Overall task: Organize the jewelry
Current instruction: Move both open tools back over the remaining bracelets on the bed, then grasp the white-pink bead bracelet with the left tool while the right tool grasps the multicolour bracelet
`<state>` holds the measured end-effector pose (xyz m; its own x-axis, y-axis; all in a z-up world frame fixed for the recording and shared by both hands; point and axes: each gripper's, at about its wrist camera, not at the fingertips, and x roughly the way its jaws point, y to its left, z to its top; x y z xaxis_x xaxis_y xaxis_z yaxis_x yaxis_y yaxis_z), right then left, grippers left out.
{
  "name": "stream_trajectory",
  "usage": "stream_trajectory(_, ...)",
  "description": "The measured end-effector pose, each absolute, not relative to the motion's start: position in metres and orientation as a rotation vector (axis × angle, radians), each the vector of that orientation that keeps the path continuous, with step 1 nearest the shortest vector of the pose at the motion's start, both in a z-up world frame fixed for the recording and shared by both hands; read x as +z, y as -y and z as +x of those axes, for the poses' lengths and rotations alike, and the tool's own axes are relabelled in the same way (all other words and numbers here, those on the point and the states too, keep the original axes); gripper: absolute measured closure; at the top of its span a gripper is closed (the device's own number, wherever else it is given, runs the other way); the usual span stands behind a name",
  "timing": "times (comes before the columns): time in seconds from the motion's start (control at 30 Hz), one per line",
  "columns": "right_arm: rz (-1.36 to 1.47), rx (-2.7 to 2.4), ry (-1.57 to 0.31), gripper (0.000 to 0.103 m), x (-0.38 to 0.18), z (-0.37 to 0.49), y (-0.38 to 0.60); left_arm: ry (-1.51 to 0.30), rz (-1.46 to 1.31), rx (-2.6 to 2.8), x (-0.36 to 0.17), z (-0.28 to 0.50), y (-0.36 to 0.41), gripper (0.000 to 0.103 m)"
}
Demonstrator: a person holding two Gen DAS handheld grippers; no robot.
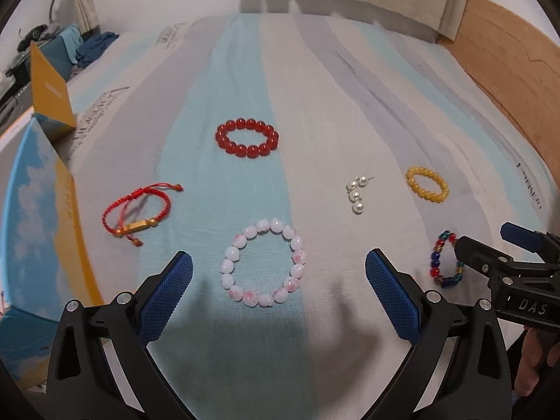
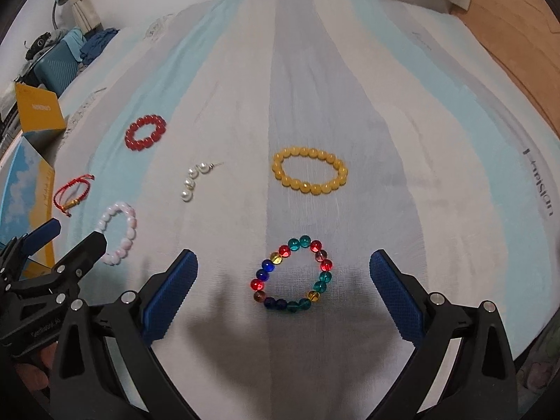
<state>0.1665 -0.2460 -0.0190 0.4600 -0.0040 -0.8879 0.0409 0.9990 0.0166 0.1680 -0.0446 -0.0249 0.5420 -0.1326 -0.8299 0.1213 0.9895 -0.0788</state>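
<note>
**Fingers spread wide over two bead bracelets on a striped bed**

The blue-padded fingers [image 1: 178,290] of the left gripper [image 1: 278,292] are spread wide and hold nothing; between them, flat on the striped bedsheet [image 1: 315,87], lies a pink-and-white bead bracelet [image 1: 264,267]. The right gripper [image 2: 283,292] is likewise wide open and empty, its fingers [image 2: 395,297] on either side of a multicoloured glass-bead bracelet [image 2: 292,274]. Each tool seems lined up to close on its own bracelet, though how high they hover above the cloth cannot be judged through the fisheye lens.

In the left wrist view, with the pink bracelet as the clock's centre, a red bead bracelet [image 1: 247,137] lies at 12 o'clock, well apart. A red woven cord bracelet with a gold tube charm [image 1: 138,211] sits at 10 o'clock. A short string of white pearls [image 1: 356,194] lies at 2 o'clock, and a yellow bead bracelet [image 1: 427,184] farther out toward 2. The multicoloured bracelet is at 3 o'clock, partly behind the right tool.

The pieces are spaced out singly, none touching, which leaves room for fingers around each. At 9 o'clock stands an open blue-and-yellow cardboard box [image 1: 42,231] with its lid up, probably where the jewellery is meant to go. Nothing has yet been lifted.
</note>
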Motion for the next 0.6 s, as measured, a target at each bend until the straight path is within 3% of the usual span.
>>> stream_trajectory(0.4, 0.007, 0.023, -1.242, 0.011, -0.062, 0.186, 0.255, -1.049, 0.028, -0.148, -0.060, 0.188, 0.053, 0.006)
stream_trajectory(0.6, 0.045, 0.033, -1.286, 0.028, -0.071, 0.197, 0.256, -1.097, 0.008, -0.145, -0.074, 0.197, 0.051, 0.007)
